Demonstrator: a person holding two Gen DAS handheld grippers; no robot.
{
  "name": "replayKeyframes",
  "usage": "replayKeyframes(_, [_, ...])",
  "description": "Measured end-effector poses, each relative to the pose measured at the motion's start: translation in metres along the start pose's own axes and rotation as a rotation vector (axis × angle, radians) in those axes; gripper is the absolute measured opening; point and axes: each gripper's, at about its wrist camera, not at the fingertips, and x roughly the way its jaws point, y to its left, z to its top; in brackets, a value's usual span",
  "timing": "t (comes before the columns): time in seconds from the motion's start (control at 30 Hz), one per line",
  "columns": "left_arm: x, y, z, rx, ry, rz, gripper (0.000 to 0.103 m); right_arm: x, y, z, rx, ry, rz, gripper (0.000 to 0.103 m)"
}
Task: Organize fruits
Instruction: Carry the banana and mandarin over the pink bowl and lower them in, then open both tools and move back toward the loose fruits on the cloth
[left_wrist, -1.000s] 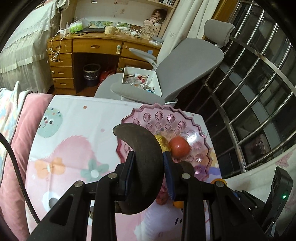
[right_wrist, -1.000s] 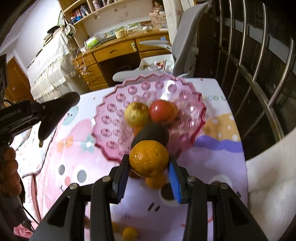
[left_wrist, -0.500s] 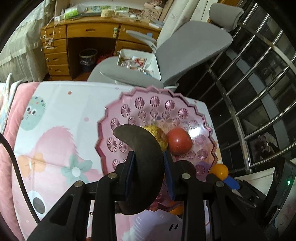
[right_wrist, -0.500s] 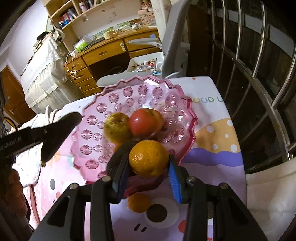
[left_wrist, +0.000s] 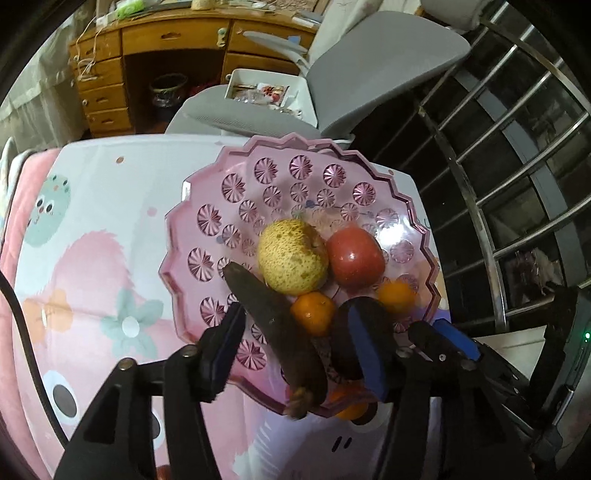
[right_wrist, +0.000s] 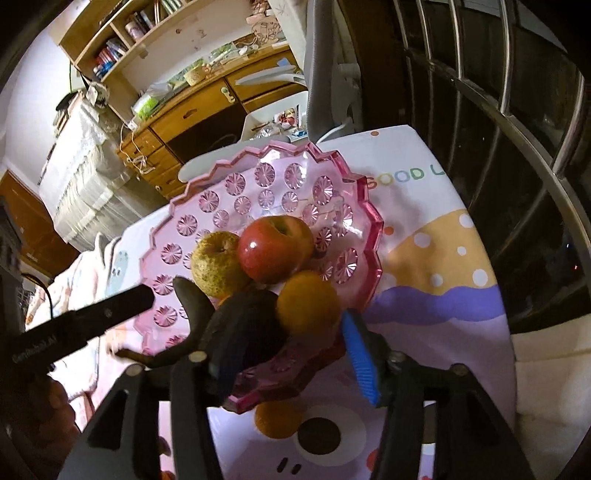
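Note:
A pink faceted bowl (left_wrist: 173, 236) (right_wrist: 373, 236) holds a yellow pear (left_wrist: 291, 254) (right_wrist: 216, 262), a red apple (left_wrist: 354, 256) (right_wrist: 273, 247), a dark avocado (right_wrist: 247, 321) and small oranges (left_wrist: 314, 312). A blackened banana (left_wrist: 273, 325) (right_wrist: 192, 306) lies in the bowl between the pads of my left gripper (left_wrist: 295, 347), whose jaws are opening and no longer press it. My right gripper (right_wrist: 291, 362) is opening too. An orange (right_wrist: 308, 308) rests in the bowl just ahead of its pads, free of them. Another orange (right_wrist: 277, 417) lies on the cloth under the bowl's near rim.
The bowl stands on a cartoon-print cloth (left_wrist: 92, 221) (right_wrist: 443, 258). A metal railing (left_wrist: 498, 206) runs along the right. A grey office chair (left_wrist: 369, 66) and a wooden desk (left_wrist: 166, 40) stand beyond the far edge. Pink bedding (left_wrist: 22, 258) lies at the left.
Both grippers moved down over the bowl and opened. The banana left the left pads and lies in the bowl; the orange left the right pads and rests in the bowl.

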Motion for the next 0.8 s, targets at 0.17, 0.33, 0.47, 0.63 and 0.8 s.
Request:
replayKeyframes(0.17, [-0.011,0.006,-0.003,-0.011,-0.004,0.018,0.072,-0.005,0.003,-0.002,0.024,0.003,0.018,0.064])
replayKeyframes(0.33, [-0.029,0.014,-0.01,-0.02,-0.014,0.037,0.081,-0.014,0.004,-0.007,0.069,0.002,0.049,0.071])
replayKeyframes(0.47, [-0.042,0.023,-0.018,-0.037,-0.016,0.047,0.085,-0.021,0.007,-0.013,0.082,0.005,0.066,0.074])
replayKeyframes(0.63, [-0.058,0.037,-0.038,-0.063,-0.014,0.067,0.086,-0.028,0.011,-0.026,0.088,0.012,0.093,0.081])
replayKeyframes(0.8, [-0.072,0.057,-0.065,-0.103,0.006,0.088,0.087,-0.032,0.019,-0.045,0.074,0.049,0.107,0.082])
